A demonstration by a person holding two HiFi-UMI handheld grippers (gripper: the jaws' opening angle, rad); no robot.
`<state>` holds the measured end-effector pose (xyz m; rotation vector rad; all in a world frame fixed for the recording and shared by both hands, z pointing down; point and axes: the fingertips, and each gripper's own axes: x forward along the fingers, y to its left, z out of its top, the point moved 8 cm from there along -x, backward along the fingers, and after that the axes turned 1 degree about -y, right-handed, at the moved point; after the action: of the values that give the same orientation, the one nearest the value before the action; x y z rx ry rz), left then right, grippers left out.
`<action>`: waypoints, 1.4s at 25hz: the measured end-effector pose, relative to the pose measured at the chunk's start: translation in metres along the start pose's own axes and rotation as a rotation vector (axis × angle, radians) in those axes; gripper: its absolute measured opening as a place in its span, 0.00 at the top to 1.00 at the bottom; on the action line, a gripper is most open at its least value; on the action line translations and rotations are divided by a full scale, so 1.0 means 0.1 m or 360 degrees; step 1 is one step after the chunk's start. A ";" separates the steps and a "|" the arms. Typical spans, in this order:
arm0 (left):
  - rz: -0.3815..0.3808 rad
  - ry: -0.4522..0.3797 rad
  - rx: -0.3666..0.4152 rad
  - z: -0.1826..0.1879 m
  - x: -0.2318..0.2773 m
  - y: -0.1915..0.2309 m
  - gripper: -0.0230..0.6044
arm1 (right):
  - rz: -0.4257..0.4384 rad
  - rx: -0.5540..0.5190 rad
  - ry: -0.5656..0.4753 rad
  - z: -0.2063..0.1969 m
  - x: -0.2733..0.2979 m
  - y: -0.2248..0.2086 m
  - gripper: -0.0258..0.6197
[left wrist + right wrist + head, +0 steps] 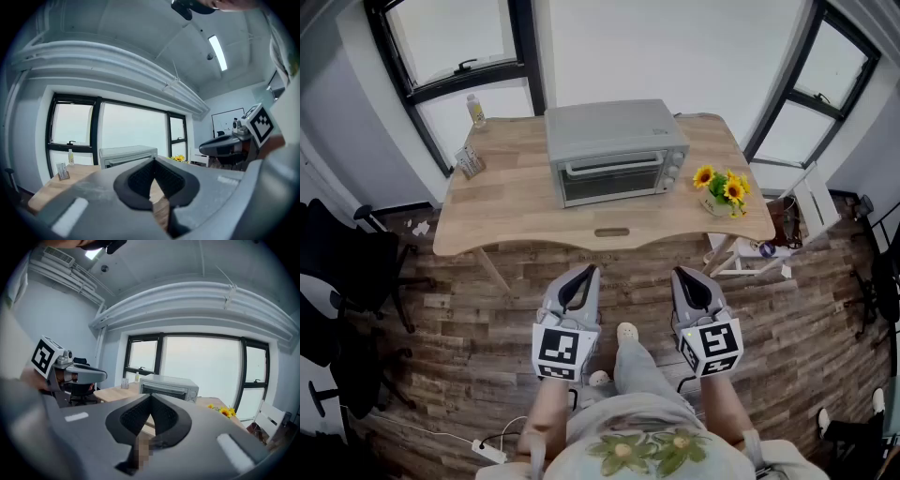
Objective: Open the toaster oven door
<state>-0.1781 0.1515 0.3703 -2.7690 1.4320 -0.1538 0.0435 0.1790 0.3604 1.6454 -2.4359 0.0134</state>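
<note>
Wood-plank floor (pixel 787 337) underfoot; pale wooden table (pixel 506 202) ahead; grey toaster oven (pixel 614 150) sits mid-table toward the back edge, its door (pixel 611 183) shut, handle (pixel 609 167) across the top; left gripper (pixel 586 273) and right gripper (pixel 679 274) held side by side over the floor, well short of the table, both aimed at the oven; fingers of each closed together, nothing between them; sunflowers (pixel 722 187) just right of the oven; small bottle (pixel 475 111) at the far left corner.
</note>
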 end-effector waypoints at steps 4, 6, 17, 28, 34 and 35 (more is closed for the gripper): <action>-0.0023 0.0025 0.0032 -0.01 -0.01 -0.03 0.96 | 0.0008 -0.0011 -0.0007 -0.05 0.01 0.02 0.96; -0.0038 0.0024 0.0055 0.00 0.02 -0.02 0.96 | 0.0016 -0.0068 -0.0025 -0.04 0.06 0.01 0.96; -0.0057 0.0037 0.0252 0.20 0.51 0.23 0.91 | 0.0159 -0.0314 -0.0070 0.20 0.57 -0.31 0.80; -0.0082 0.0124 0.0452 0.28 1.13 0.59 0.58 | 0.0234 -0.0415 -0.0043 0.34 1.23 -0.81 0.68; -0.0062 0.0195 0.0473 0.21 1.40 0.73 0.58 | 0.0299 -0.0406 -0.0003 0.27 1.56 -0.93 0.68; -0.0057 0.0205 0.0472 0.20 1.44 0.76 0.58 | 0.0310 -0.0404 0.0003 0.25 1.61 -0.95 0.68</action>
<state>-0.1550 -0.0107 0.3573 -2.5817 1.2643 -0.5098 0.0686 -0.0077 0.3533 1.2988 -2.4668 -0.2535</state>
